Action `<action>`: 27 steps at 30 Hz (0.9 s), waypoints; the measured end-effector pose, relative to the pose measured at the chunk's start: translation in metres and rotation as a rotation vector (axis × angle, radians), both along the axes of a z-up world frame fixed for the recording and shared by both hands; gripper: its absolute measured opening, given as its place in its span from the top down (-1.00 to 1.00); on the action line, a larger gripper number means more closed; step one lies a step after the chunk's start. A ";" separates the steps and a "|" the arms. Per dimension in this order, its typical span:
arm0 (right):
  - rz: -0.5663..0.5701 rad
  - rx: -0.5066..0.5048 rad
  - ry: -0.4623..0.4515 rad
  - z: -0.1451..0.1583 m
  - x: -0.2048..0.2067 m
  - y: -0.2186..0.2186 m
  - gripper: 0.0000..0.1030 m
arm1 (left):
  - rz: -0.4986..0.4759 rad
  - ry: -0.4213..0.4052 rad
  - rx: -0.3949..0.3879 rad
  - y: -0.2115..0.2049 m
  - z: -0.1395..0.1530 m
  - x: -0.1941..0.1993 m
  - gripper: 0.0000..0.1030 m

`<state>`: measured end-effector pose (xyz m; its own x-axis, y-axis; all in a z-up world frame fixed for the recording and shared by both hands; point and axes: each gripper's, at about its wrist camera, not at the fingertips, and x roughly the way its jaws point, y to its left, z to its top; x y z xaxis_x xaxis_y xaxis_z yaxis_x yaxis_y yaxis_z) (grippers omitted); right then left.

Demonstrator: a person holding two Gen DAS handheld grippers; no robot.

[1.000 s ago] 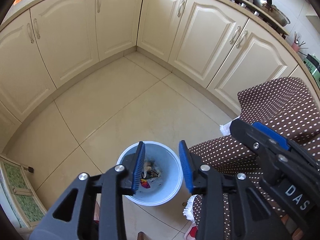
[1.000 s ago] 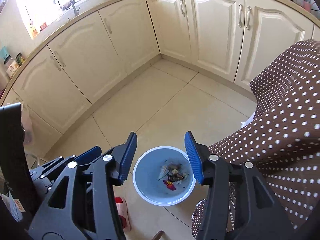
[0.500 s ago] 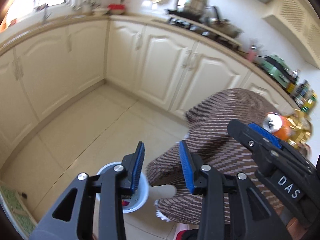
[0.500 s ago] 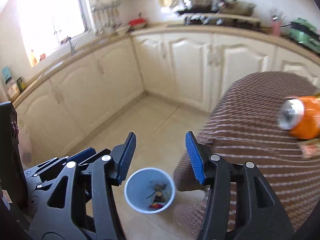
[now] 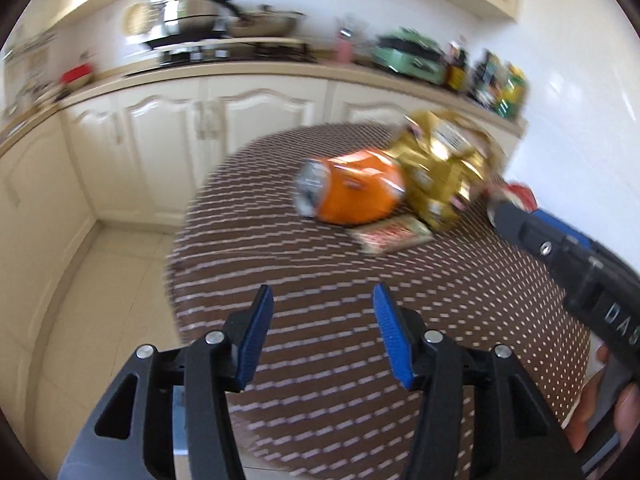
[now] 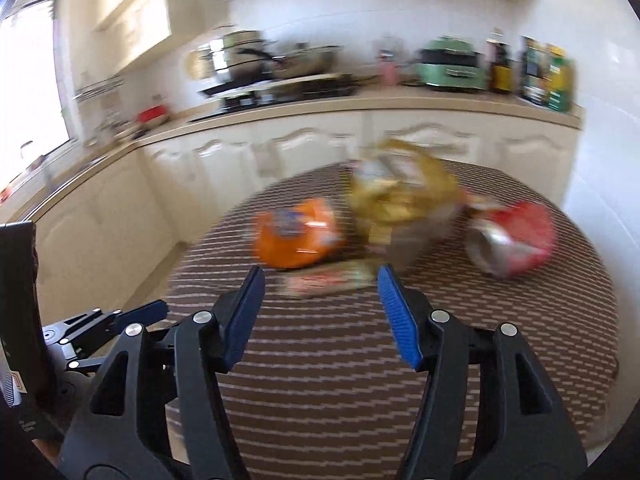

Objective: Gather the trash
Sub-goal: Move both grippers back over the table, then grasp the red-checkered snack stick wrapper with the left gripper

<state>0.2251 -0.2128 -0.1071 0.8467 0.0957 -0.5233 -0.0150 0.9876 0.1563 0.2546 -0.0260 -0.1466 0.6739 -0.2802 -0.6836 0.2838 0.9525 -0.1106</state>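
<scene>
A crushed orange can (image 5: 352, 190) (image 6: 298, 238) lies on its side on the round table with a brown dotted cloth (image 5: 360, 320) (image 6: 360, 360). Beside it sits a crumpled gold wrapper (image 5: 444, 172) (image 6: 396, 200). A flat red-and-white packet (image 5: 390, 236) (image 6: 324, 280) lies in front of them, and a crushed red can (image 6: 516, 236) to the right. My left gripper (image 5: 322, 336) hangs over the near cloth, its jaws opening with nothing between them. The right gripper (image 6: 320, 314) is also opening and empty, its tips just short of the flat packet.
Cream cabinets (image 5: 168, 128) curve behind the table under a counter with pots on a stove (image 6: 256, 64), a green appliance (image 6: 450, 64) and bottles (image 6: 548, 76). Tiled floor (image 5: 92, 300) shows to the left. The right gripper's body (image 5: 580, 276) and a hand (image 5: 624, 408) are in the left wrist view.
Both grippers rose from over the blue bin on the floor and swung to the table. The bin has left both views; the cans and wrappers came in. Both jaws stand wider.
</scene>
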 end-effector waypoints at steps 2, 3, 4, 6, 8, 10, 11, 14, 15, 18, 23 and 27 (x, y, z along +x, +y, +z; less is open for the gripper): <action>-0.039 0.020 0.006 -0.003 -0.003 -0.028 -0.16 | -0.032 0.017 0.014 -0.018 -0.006 0.011 -0.03; -0.056 0.029 0.010 -0.005 -0.003 -0.037 -0.16 | -0.035 0.028 0.025 -0.026 -0.009 0.017 -0.03; -0.075 0.040 0.017 -0.008 -0.001 -0.049 -0.16 | -0.036 0.033 0.029 -0.031 -0.010 0.021 -0.03; -0.093 0.060 0.023 -0.014 0.003 -0.061 -0.16 | -0.044 0.051 0.038 -0.041 -0.015 0.030 -0.03; -0.100 0.067 0.029 -0.019 0.006 -0.066 -0.17 | -0.055 0.055 0.059 -0.054 -0.017 0.038 -0.03; -0.103 0.075 0.034 -0.023 0.009 -0.072 -0.19 | -0.066 0.055 0.076 -0.061 -0.017 0.046 -0.03; -0.102 0.080 0.036 -0.024 0.010 -0.077 -0.20 | -0.068 0.056 0.086 -0.066 -0.017 0.048 -0.03; -0.099 0.097 0.041 -0.027 0.016 -0.083 -0.21 | -0.080 0.075 0.112 -0.077 -0.022 0.061 -0.03; -0.095 0.103 0.043 -0.028 0.018 -0.085 -0.22 | -0.081 0.083 0.125 -0.081 -0.025 0.066 -0.03; -0.086 0.109 0.047 -0.029 0.023 -0.087 -0.23 | -0.075 0.104 0.139 -0.086 -0.030 0.077 -0.04; -0.078 0.104 0.060 -0.030 0.035 -0.082 -0.24 | -0.093 0.104 0.148 -0.096 -0.029 0.084 -0.05; -0.071 0.102 0.068 -0.033 0.042 -0.079 -0.25 | -0.109 0.096 0.157 -0.104 -0.030 0.090 0.03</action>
<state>0.2674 -0.2916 -0.1400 0.8162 0.0924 -0.5704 0.0682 0.9648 0.2539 0.3449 -0.1301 -0.1766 0.5751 -0.2330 -0.7842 0.3818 0.9242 0.0054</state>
